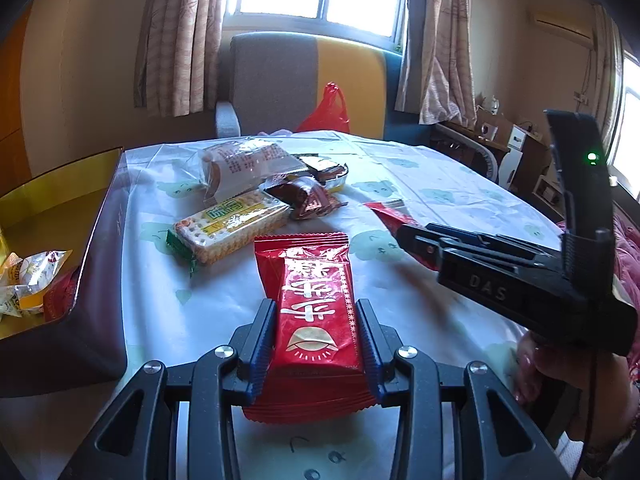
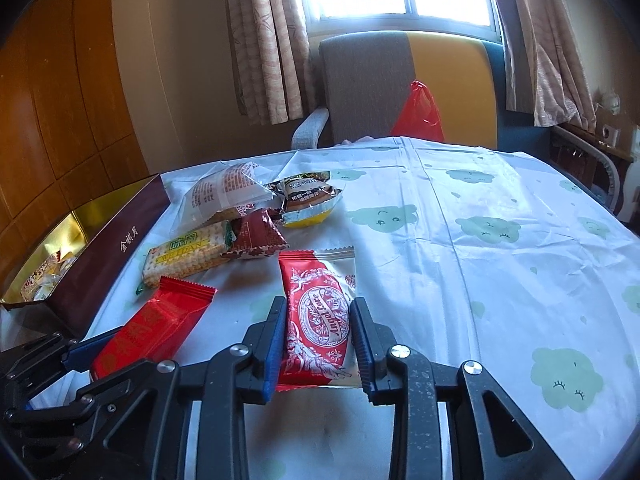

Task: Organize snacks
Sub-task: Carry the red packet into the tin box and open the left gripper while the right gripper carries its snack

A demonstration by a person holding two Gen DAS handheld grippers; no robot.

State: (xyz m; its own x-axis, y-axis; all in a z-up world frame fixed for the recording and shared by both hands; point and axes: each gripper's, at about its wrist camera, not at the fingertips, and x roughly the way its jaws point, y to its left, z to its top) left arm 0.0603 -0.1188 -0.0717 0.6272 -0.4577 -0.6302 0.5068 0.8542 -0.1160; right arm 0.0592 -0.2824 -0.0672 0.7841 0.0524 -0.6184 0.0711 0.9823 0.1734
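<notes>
Clamping one red snack packet each, both tongs [image 1: 316, 336] [image 2: 318, 336] flank the snack-holding box [image 1: 100, 240].

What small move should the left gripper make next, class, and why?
Probably carry it left to the box. The left gripper is shut on the red snack packet, the open box already holds wrapped snacks, and other packets remain on the tablecloth.

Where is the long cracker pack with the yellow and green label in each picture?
Left wrist view: the long yellow-and-green cracker pack lies left of centre, beyond the shiny red snack packet.
Right wrist view: the cracker pack lies left of centre.
Shared landmark: the dark maroon gift box, left of the pack.
</notes>
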